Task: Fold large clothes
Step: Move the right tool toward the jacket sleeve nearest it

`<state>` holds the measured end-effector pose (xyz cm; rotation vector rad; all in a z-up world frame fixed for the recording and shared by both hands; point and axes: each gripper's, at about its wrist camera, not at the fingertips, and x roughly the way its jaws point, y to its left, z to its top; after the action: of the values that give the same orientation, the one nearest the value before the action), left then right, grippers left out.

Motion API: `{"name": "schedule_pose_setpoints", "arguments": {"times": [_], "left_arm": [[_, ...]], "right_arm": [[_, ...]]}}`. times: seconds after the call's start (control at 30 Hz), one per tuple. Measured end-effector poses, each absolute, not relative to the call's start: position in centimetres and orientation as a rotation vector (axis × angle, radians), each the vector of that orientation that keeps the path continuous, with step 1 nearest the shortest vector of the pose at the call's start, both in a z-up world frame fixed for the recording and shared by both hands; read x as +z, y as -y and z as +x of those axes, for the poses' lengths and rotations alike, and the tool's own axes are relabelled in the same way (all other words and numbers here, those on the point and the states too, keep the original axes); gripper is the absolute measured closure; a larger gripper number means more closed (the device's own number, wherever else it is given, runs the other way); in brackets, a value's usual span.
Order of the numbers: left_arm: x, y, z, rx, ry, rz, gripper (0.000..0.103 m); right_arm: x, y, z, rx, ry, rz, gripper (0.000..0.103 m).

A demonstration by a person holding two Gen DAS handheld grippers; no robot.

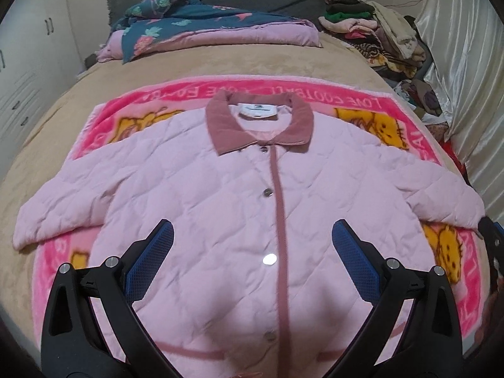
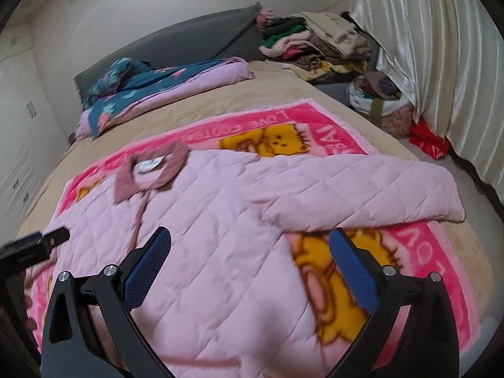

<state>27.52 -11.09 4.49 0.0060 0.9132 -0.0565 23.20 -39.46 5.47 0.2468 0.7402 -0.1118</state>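
On the bed (image 1: 63, 100), a pink quilted jacket (image 1: 201, 195) lies front-up and buttoned over a bright pink blanket (image 1: 315, 89), both sleeves spread sideways. Its hem runs out of frame below. The left gripper (image 1: 252, 239) hovers above the chest, jaws spread wide, holding nothing. The right gripper (image 2: 250, 245) hangs spread near the right sleeve (image 2: 378, 189); that view is blurred.

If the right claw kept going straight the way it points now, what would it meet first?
Most likely the pink quilted jacket: the open right claw points at its body just below the underarm of the near sleeve. Depth is unclear in this blurred view.
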Motion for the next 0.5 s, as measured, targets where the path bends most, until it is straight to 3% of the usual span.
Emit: {"name": "schedule_pose_setpoints", "arguments": {"times": [0.5], "left_arm": [[0.9,14.4,32.7,-0.045,-0.953,0.055,0.009]], "right_arm": [[0.2,53.5,28.7,-0.439,-0.794,0.426,0.004]]}}
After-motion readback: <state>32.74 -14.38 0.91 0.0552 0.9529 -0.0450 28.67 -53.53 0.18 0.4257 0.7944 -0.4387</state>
